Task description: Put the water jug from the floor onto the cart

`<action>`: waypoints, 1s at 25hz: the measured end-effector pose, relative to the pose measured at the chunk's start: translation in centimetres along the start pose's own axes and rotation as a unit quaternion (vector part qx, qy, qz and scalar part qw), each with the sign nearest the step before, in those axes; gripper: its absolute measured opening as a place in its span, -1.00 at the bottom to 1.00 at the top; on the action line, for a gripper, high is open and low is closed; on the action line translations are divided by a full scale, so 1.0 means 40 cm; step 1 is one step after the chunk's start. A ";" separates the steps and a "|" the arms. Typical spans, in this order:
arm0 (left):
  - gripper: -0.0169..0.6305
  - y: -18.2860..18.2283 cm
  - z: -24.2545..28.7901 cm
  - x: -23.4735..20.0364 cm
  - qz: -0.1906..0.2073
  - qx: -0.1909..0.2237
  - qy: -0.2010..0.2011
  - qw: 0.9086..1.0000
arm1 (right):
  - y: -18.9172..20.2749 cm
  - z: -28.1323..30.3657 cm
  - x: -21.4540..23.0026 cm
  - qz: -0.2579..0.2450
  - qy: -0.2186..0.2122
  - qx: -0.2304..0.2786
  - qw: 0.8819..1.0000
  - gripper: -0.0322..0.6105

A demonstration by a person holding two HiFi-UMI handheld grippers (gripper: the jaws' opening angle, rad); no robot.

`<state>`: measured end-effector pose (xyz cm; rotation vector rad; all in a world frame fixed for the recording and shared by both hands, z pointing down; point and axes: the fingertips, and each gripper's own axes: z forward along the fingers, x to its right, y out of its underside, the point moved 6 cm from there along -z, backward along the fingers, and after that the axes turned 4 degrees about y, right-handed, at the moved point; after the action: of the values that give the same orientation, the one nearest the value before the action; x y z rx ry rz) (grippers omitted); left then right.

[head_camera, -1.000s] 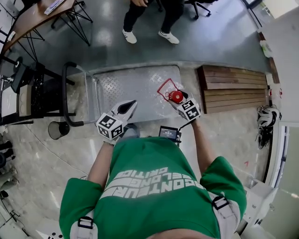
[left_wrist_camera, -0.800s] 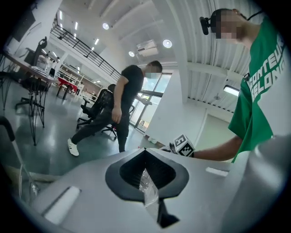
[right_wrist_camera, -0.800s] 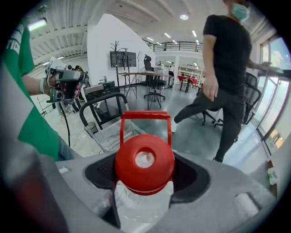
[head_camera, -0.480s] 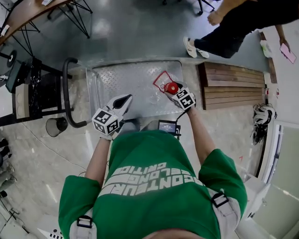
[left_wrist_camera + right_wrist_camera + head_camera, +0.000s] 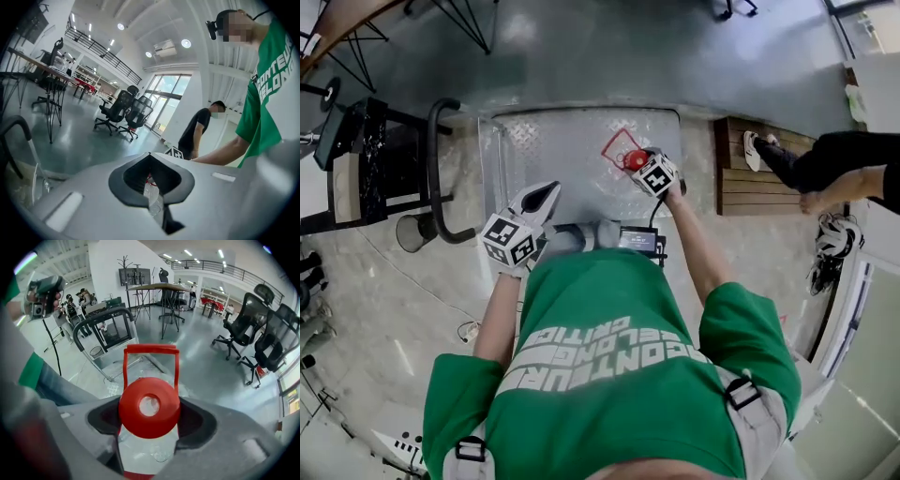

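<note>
The water jug (image 5: pixel 633 158) is clear plastic with a red cap and a red carry handle (image 5: pixel 617 144). It hangs over the right part of the cart's metal platform (image 5: pixel 551 148). My right gripper (image 5: pixel 645 167) is shut on the jug just under the cap (image 5: pixel 149 406), and the handle (image 5: pixel 151 350) stands up beyond the jaws. Whether the jug's base touches the platform is hidden. My left gripper (image 5: pixel 547 193) is shut and holds nothing, low over the platform's near left. Through its jaws a sliver of the jug (image 5: pixel 153 195) shows. The left gripper (image 5: pixel 44 292) also appears at the right gripper view's upper left.
The cart's black push handle (image 5: pixel 436 169) rises at the platform's left end. A wooden pallet (image 5: pixel 741 192) lies right of the cart, and a person in black (image 5: pixel 830 169) steps on it. A small bin (image 5: pixel 412 231) and black rack (image 5: pixel 366 173) stand at left. Office chairs (image 5: pixel 253 329) stand beyond.
My right gripper has carried the jug further over the cart platform. The passer-by in black has walked from behind the cart to the pallet on the right. My left gripper stays shut.
</note>
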<state>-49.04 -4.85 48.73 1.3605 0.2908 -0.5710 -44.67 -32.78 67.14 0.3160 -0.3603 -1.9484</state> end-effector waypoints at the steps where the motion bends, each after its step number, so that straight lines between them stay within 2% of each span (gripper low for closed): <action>1: -0.91 0.001 0.002 0.002 -0.002 0.001 -0.008 1.000 | 0.016 0.027 0.002 0.002 -0.007 -0.014 1.000 0.05; 7: -0.91 -0.013 0.035 0.012 0.010 -0.003 -0.048 0.999 | 0.044 0.151 0.032 -0.014 -0.026 -0.046 0.998 0.05; 11: -0.91 -0.019 0.065 0.005 0.012 0.002 -0.070 0.997 | 0.100 0.217 0.068 -0.009 -0.007 -0.123 0.992 0.05; 16: -0.91 -0.011 0.107 0.023 0.008 -0.006 -0.091 0.996 | 0.124 0.288 0.074 -0.019 -0.015 -0.100 0.995 0.05; 20: -0.91 -0.008 0.131 0.022 0.008 -0.010 -0.098 0.995 | 0.179 0.332 0.093 -0.027 0.002 -0.128 0.991 0.05; 25: -0.91 0.009 0.135 0.018 0.000 -0.019 -0.112 0.994 | 0.240 0.396 0.075 -0.045 0.000 -0.143 0.989 0.05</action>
<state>-48.92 -10.23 49.75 1.2473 0.1186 -0.7093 -43.79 -37.48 85.31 0.1461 -0.0640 -2.0562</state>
